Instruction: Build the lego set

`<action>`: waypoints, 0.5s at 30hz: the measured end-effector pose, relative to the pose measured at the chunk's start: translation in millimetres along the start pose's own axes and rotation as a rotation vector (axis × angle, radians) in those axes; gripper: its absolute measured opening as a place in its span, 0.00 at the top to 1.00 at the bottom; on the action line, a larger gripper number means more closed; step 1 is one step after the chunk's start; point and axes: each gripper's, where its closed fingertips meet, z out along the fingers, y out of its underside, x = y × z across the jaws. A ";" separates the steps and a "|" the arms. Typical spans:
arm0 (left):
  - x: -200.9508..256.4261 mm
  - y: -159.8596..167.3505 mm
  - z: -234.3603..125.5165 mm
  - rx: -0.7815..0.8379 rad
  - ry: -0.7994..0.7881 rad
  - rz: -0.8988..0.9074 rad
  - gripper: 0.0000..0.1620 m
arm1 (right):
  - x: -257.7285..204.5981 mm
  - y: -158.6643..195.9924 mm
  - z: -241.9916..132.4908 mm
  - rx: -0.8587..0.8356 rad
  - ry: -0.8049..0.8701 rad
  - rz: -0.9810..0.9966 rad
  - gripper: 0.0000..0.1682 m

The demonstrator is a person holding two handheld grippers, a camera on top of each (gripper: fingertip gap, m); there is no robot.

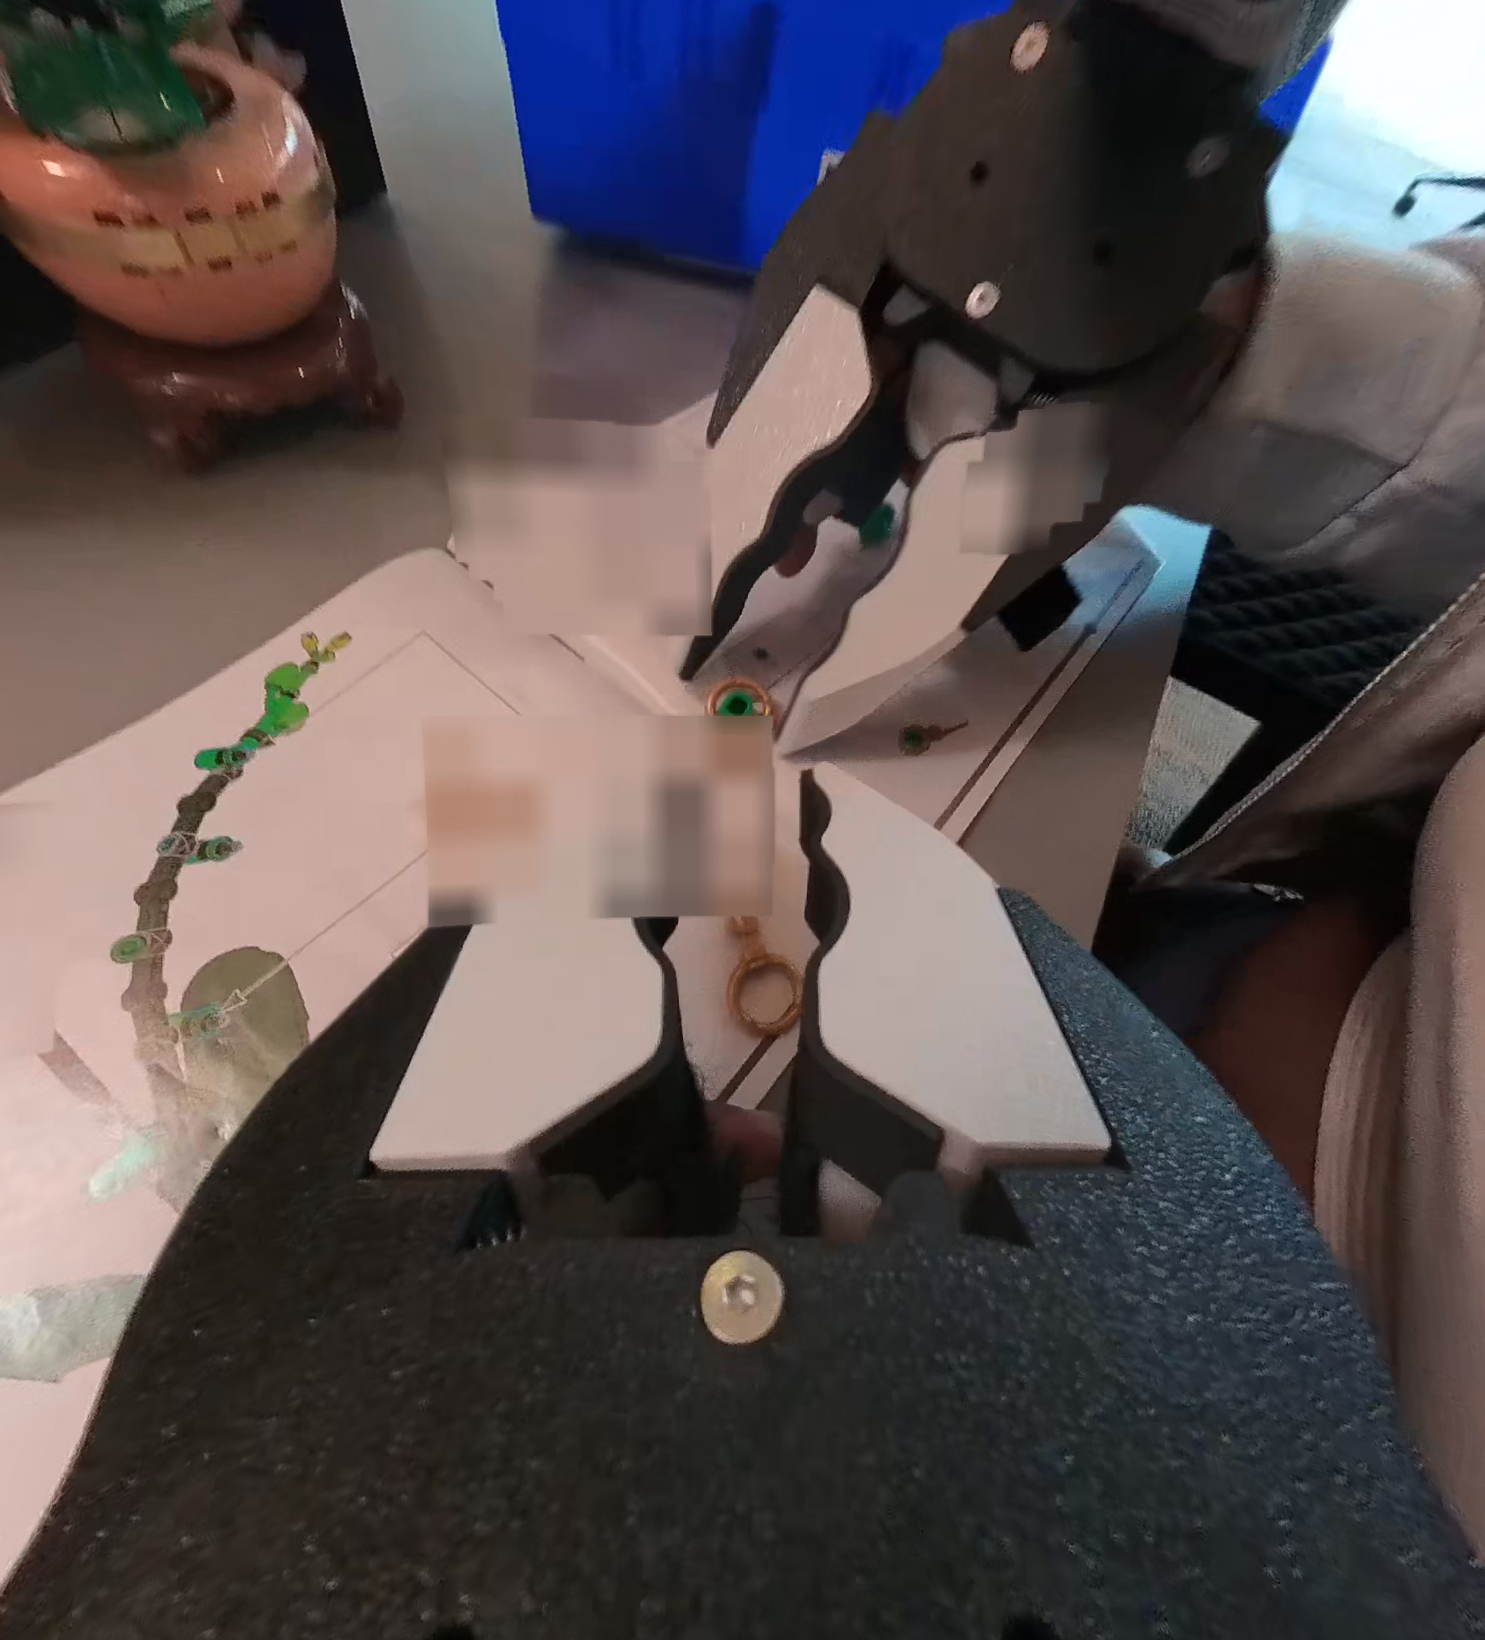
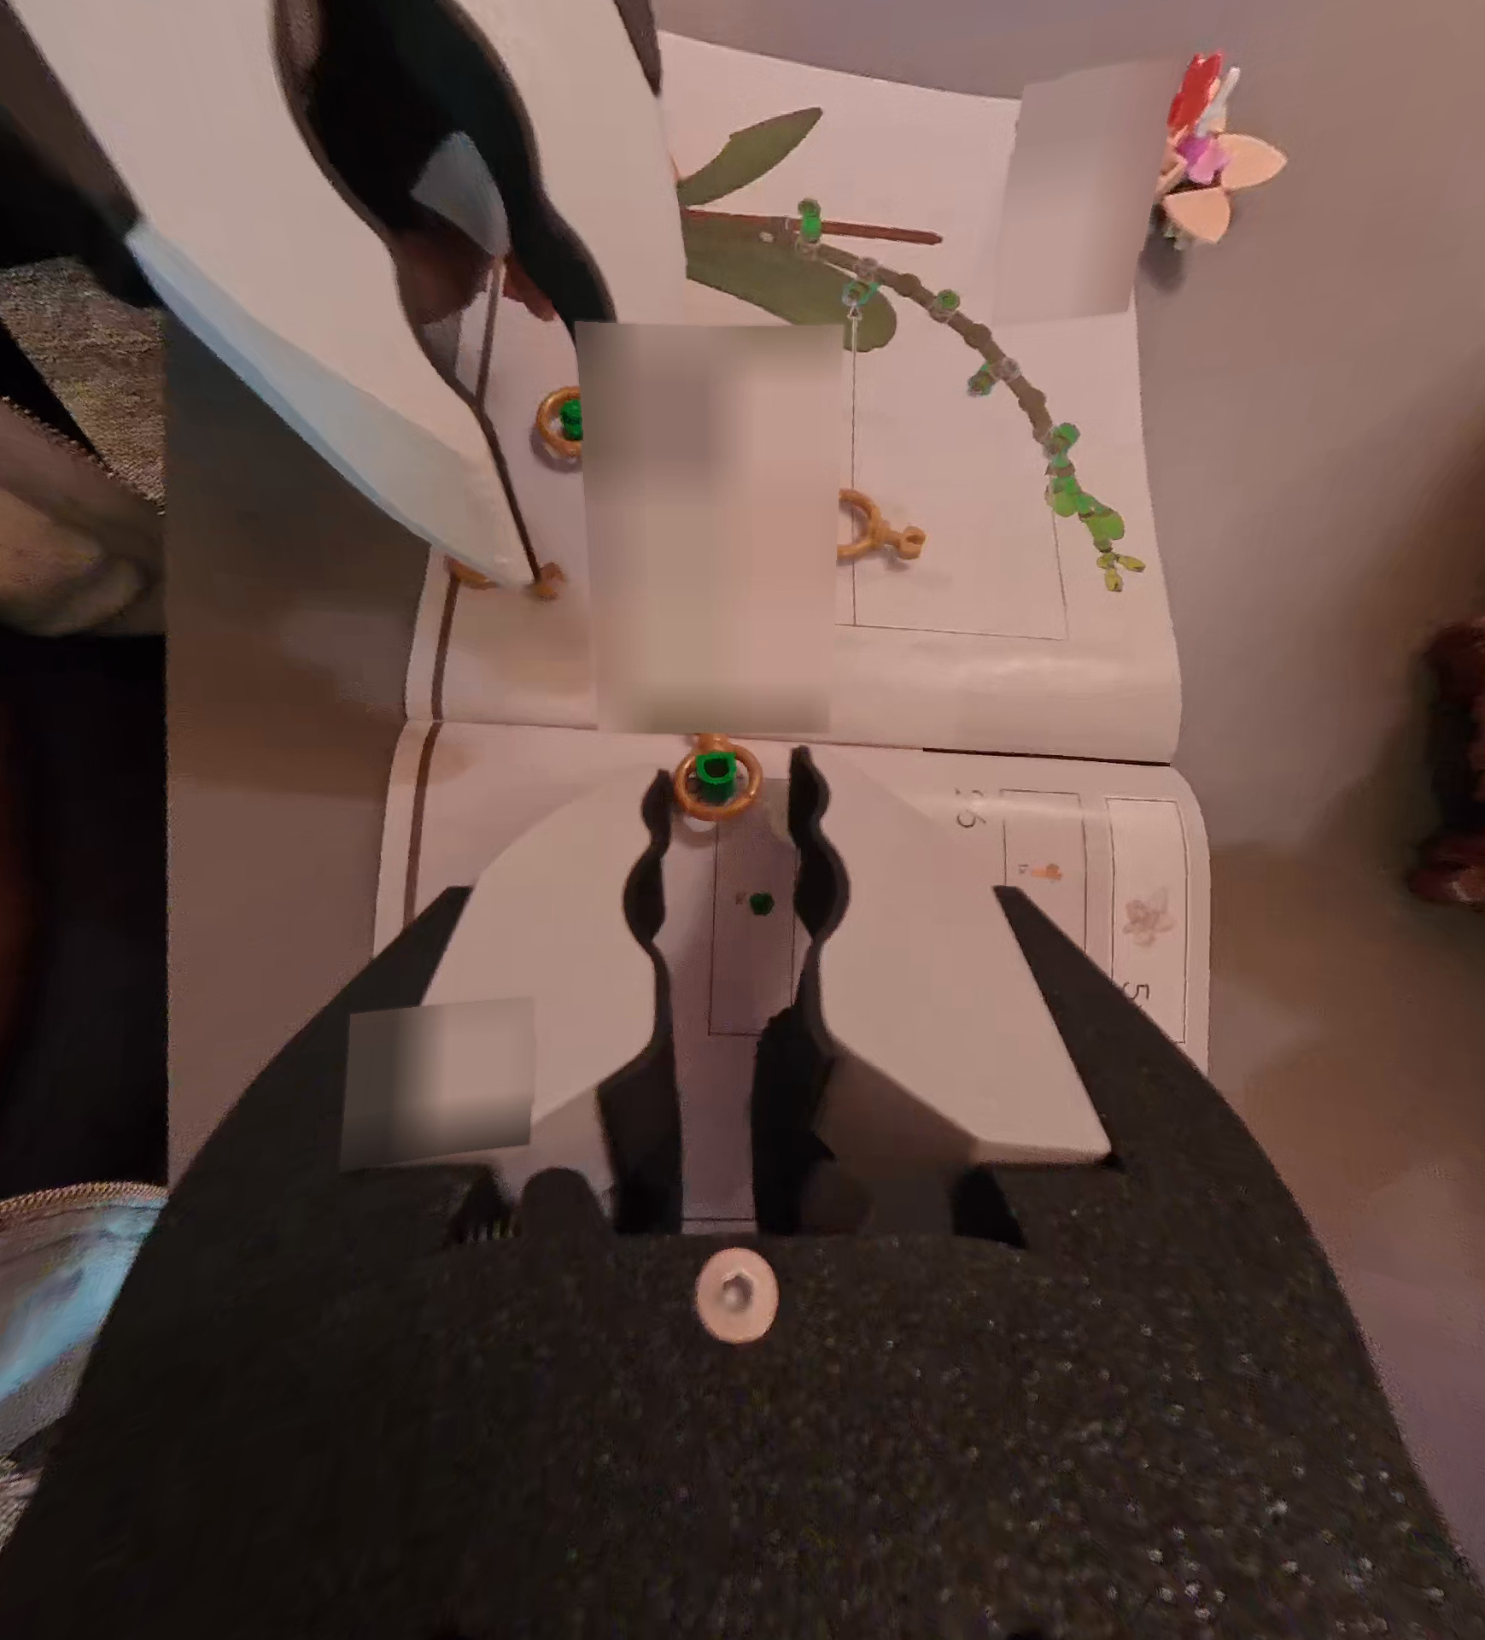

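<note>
An open instruction booklet lies on the grey table and also shows in the right wrist view. A gold ring with a green stud in it lies on the page between the fingertips of my right gripper, which is open and straddles it without clamping. The left wrist view shows that ring under the right gripper. A second gold ring piece lies on the page between the fingers of my left gripper, which is open. The left gripper shows at upper left.
A pink vase on a dark brown stand holds green lego foliage at the back left. A blue bin stands behind. A lego flower lies past the booklet. A person's beige clothing is close on the right.
</note>
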 end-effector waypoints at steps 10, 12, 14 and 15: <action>3.7 -22.0 -26.8 0.285 0.088 0.139 0.77 | -17.7 -46.1 -24.6 0.392 -0.124 0.284 0.89; 7.4 -30.3 -35.4 0.372 -0.030 0.436 0.74 | -30.5 -56.1 -34.2 0.437 -0.298 0.447 0.89; 18.4 -36.7 -39.6 0.420 -0.134 0.749 0.72 | -44.8 -64.8 -46.1 0.471 -0.477 0.547 0.89; 26.6 -36.4 -38.4 0.404 -0.141 0.859 0.72 | -50.1 -67.3 -50.9 0.481 -0.535 0.574 0.89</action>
